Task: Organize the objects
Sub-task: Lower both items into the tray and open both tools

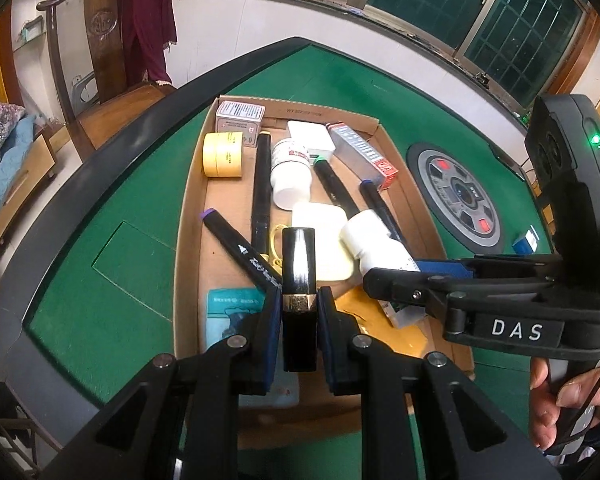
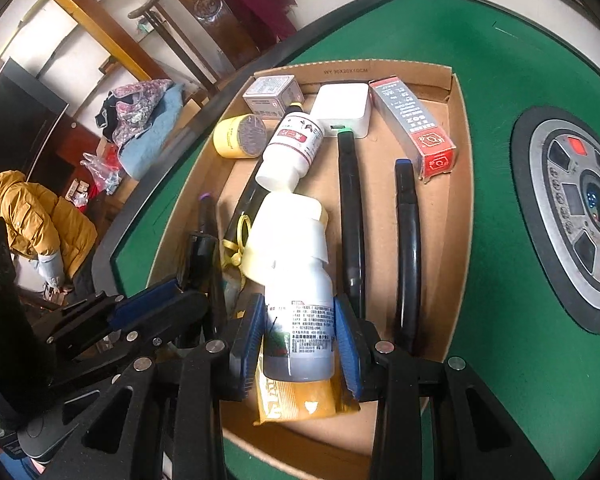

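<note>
Fingers of the left gripper (image 1: 299,312) clamp a black lipstick tube (image 1: 299,276); those of the right gripper (image 2: 300,344) pinch a white bottle (image 2: 298,304). Both hang over the cardboard box (image 1: 188,248), at its six o'clock end, pointing steeply down. Markers, boxes and another bottle already lie inside, so the sorting looks mostly done.

Even, moderately bright indoor light, soft shadows. Glare streaks the glossy black rectangular tube (image 1: 298,264). Strong fisheye bending curves the green felt bench (image 2: 520,60); corners vignette black.
</note>
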Tool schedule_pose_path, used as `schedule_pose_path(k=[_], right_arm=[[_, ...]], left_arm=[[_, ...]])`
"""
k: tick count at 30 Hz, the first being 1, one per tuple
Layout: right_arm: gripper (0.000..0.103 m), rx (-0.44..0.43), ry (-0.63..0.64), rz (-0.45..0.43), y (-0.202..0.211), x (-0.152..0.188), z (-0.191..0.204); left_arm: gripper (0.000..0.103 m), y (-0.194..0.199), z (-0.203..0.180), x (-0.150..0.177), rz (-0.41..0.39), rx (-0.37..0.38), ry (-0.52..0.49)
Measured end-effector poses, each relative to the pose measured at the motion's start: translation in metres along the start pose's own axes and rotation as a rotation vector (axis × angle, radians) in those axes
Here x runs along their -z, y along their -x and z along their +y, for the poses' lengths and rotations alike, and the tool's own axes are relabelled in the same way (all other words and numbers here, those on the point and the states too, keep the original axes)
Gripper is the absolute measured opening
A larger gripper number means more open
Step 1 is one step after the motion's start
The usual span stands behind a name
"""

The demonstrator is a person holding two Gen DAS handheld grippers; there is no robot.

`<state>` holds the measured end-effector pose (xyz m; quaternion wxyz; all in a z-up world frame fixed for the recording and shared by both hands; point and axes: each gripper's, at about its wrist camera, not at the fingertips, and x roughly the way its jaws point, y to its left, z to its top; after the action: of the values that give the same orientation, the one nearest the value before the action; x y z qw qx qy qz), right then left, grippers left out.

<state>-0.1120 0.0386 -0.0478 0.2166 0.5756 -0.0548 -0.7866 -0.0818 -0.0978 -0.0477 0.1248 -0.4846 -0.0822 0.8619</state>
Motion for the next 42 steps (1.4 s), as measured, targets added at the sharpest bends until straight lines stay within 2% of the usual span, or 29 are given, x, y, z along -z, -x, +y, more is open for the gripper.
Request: schedule_pose_path(k=[11,19,26,35,37,42], right_arm=[[0.038,0.026,0.042,-0.003,-0.009,-0.017,0.009],[0.038,0.034,0.055,0.033,-0.02,-0.017,0.006],[0.041,0.035,0.068,0.052,-0.02,-0.017,0.008],[0.064,0.065,0.05,0.053,-0.007,-0.013,0.007],[0.071,0.086,0.054,0.041,-0.001,-0.013,0.008],[0.08,0.135,0.077,0.012,0.016,-0.013,0.012]], left_arm=[[0.018,-0.016,0.012,-0.01,0.012,-0.005,0.023],[0.018,-0.018,0.017,-0.014,0.006,-0.006,0.042],[0.027,-0.017,0.023,-0.011,0.011,-0.009,0.071],[0.052,-0.004,0.03,-0.003,-0.004,-0.014,0.124],[0.055,0.001,0.031,-0.002,-0.015,-0.016,0.132],[0.063,0.011,0.029,0.001,-0.035,-0.007,0.137]])
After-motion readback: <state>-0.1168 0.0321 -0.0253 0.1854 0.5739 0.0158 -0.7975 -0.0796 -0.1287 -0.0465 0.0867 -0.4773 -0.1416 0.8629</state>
